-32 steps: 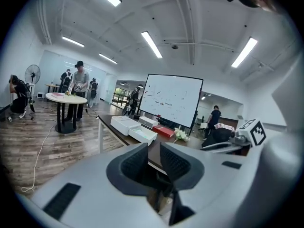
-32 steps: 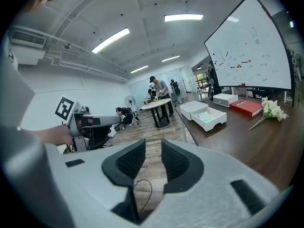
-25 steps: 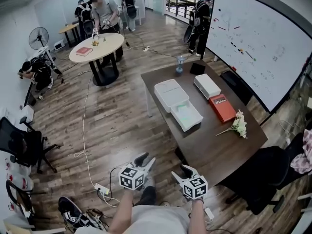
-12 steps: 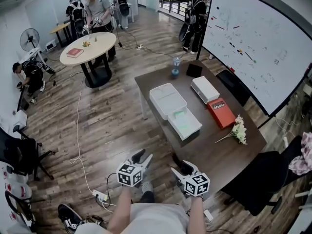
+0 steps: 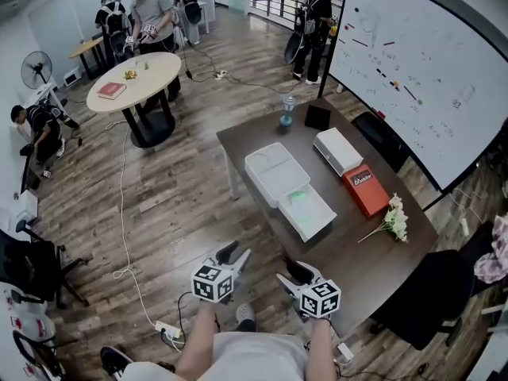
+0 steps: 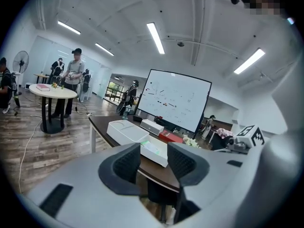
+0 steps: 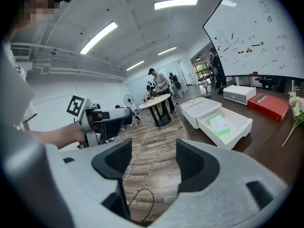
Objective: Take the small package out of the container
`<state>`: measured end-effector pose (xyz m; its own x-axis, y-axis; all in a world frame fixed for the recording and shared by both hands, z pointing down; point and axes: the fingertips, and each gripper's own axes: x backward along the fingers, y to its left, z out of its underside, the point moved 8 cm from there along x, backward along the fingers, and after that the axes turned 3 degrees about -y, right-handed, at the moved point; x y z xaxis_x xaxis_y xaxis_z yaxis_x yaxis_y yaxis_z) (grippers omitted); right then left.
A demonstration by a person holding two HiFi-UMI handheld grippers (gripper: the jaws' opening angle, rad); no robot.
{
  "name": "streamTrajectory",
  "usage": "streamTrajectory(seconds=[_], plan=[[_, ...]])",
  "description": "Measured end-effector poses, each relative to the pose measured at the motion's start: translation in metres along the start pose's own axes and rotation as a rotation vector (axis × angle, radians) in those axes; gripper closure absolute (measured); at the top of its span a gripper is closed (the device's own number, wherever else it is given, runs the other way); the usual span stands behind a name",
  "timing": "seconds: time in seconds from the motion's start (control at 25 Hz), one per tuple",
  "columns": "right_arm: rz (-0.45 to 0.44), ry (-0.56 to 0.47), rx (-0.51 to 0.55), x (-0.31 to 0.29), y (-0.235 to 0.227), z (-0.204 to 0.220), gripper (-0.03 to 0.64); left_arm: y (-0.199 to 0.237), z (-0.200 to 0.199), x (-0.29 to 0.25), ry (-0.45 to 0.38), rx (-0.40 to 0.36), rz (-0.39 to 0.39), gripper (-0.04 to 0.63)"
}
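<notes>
A white open container (image 5: 311, 215) lies on the dark table (image 5: 349, 244), with its lid (image 5: 275, 170) beside it. A small green package (image 5: 298, 199) rests inside it, also seen in the right gripper view (image 7: 219, 125). My left gripper (image 5: 235, 254) hangs open over the floor, short of the table, with nothing between its fingers (image 6: 128, 163). My right gripper (image 5: 290, 275) is at the table's near edge. Its jaws are opening and hold nothing. In the left gripper view the container (image 6: 156, 152) shows between the jaws, far off.
On the table there are also a white box (image 5: 337, 150), a red book (image 5: 367, 189), white flowers (image 5: 394, 217) and a bottle (image 5: 287, 111). A black chair (image 5: 413, 308) stands at the right. A cable (image 5: 123, 213) runs across the floor. People stand around a round table (image 5: 131, 82).
The head view has shifted, so the table and container sit slightly lower and nearer. Both grippers stay low in front of my body, hardly moved.
</notes>
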<state>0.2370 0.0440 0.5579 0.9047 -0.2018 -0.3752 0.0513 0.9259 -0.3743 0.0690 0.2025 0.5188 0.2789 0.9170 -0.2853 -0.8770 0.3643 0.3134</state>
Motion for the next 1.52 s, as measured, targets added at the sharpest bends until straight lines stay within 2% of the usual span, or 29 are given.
streamTrajectory(seconds=[0.12, 0.32, 0.72, 0.92, 1.28, 1.52], plan=[[0.011, -0.015, -0.030, -0.015, -0.004, -0.006, 0.324, 0.015, -0.002, -0.008, 0.001, 0.008, 0.026, 0.428], [-0.027, -0.078, -0.090, -0.036, 0.002, -0.016, 0.314, 0.035, 0.000, -0.014, 0.008, 0.011, 0.064, 0.428], [0.017, -0.019, -0.073, -0.039, -0.009, -0.004, 0.294, 0.047, 0.004, -0.022, -0.011, 0.057, 0.084, 0.430], [0.033, -0.020, -0.083, -0.036, -0.025, -0.004, 0.282, 0.049, 0.013, -0.033, 0.014, 0.063, 0.090, 0.430], [0.092, -0.107, -0.134, -0.053, -0.061, -0.029, 0.279, 0.072, -0.016, -0.075, 0.047, 0.002, 0.114, 0.430], [0.128, -0.102, -0.152, -0.073, -0.099, -0.047, 0.279, 0.083, -0.031, -0.124, 0.086, -0.025, 0.144, 0.430]])
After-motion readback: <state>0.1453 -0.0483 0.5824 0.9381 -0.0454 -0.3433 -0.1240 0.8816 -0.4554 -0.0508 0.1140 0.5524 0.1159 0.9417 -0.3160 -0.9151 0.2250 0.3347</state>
